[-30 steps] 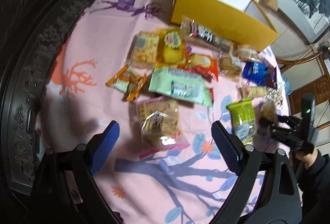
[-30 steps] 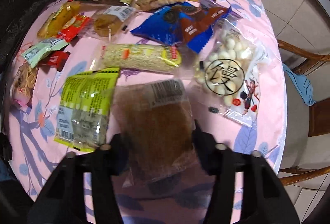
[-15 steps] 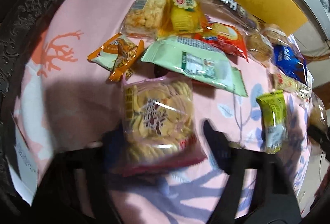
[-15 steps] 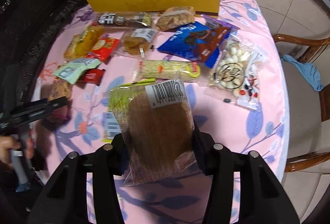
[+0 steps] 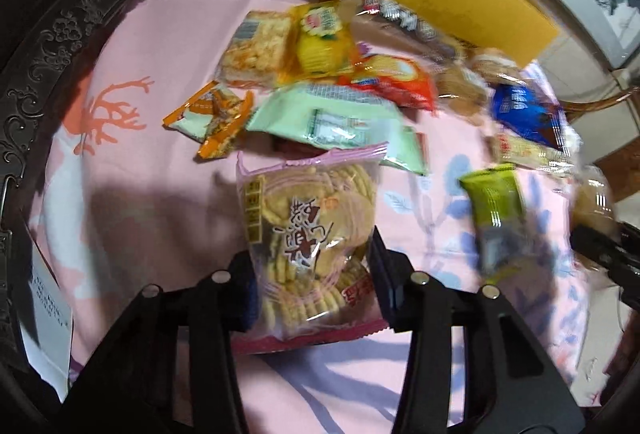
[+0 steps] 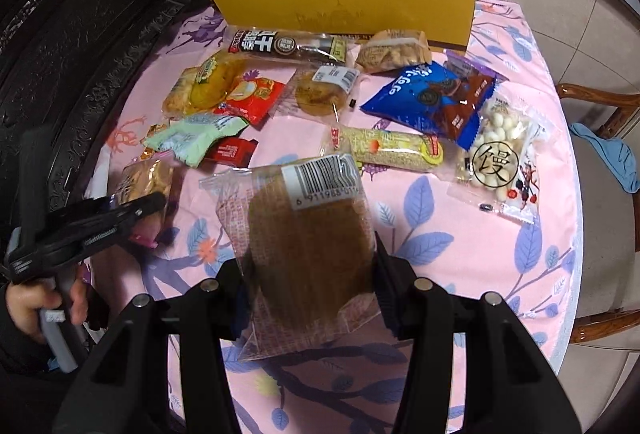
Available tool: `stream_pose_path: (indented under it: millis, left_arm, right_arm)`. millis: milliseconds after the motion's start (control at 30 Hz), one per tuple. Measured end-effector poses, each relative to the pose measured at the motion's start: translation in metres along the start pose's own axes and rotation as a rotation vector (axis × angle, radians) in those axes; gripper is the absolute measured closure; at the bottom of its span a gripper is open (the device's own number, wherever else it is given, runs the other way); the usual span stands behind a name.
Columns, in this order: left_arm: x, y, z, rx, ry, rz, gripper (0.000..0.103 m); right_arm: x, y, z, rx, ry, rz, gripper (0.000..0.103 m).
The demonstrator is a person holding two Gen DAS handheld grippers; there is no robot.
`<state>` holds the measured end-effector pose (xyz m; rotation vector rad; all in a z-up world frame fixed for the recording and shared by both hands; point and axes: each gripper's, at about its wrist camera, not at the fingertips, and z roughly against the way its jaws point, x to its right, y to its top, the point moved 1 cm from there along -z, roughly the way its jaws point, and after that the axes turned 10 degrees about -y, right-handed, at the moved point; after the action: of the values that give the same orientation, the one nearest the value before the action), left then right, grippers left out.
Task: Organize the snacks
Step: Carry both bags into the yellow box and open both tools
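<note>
A clear, pink-edged bag of round crackers [image 5: 308, 226] lies on the pink tablecloth [image 5: 160, 34]. My left gripper [image 5: 314, 282] straddles its lower half. The jaws are closing and both pads touch the bag's sides. The right wrist view shows that gripper [image 6: 132, 210] at the left on the same bag [image 6: 144, 182]. My right gripper [image 6: 308, 274] is shut on a clear packet with a brown round cake [image 6: 308, 234], held above the cloth. An open yellow box [image 6: 348, 2] stands at the table's far edge.
Several snacks lie between the grippers and the box: a blue cookie bag [image 6: 432, 98], a bag of white balls [image 6: 500, 154], a green packet [image 5: 496, 202], a mint-green pack [image 5: 332, 118]. Dark carved furniture [image 6: 60, 14] borders the left. A wooden chair [image 6: 600, 102] stands to the right.
My left gripper came down over the cracker bag and its jaws narrowed from wide open onto the bag. My right gripper rose with the brown cake packet, away from the green packet.
</note>
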<state>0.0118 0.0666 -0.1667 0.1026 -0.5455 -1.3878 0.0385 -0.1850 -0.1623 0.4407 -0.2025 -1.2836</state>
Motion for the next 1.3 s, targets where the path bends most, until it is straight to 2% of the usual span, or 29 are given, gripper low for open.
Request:
stream_pose_path:
  millis: [167,267,333,667,833,1033,1167,1300]
  left_arm:
    - [0.025,0.013,0.015,0.032,-0.035,-0.034,0.058]
    - [0.04,0.029,0.015,0.054,-0.04,-0.046,0.058]
    - [0.051,0.043,0.015,0.075,-0.046,-0.051,0.058]
    - [0.098,0.134,0.037,0.221,-0.058,-0.115,0.058]
    - [0.103,0.15,0.039,0.228,-0.06,-0.116,0.058]
    - [0.102,0.166,0.031,0.222,-0.066,-0.104,0.058]
    - [0.1,0.197,0.027,0.229,-0.061,-0.11,0.058]
    - [0.103,0.242,0.018,0.241,-0.049,-0.12,0.057]
  right_arm:
    - [0.001,0.006,0.001,0.012,-0.015,-0.016,0.052]
    - [0.0,0.015,0.008,0.045,-0.065,-0.022,0.052]
    - [0.001,0.027,0.016,0.075,-0.092,-0.032,0.052]
    - [0.011,0.109,0.049,0.208,-0.114,-0.111,0.052]
    - [0.019,0.136,0.055,0.243,-0.113,-0.127,0.052]
    - [0.018,0.158,0.05,0.244,-0.119,-0.118,0.052]
    - [0.02,0.179,0.041,0.239,-0.125,-0.118,0.052]
    - [0.025,0.213,0.027,0.233,-0.135,-0.123,0.052]
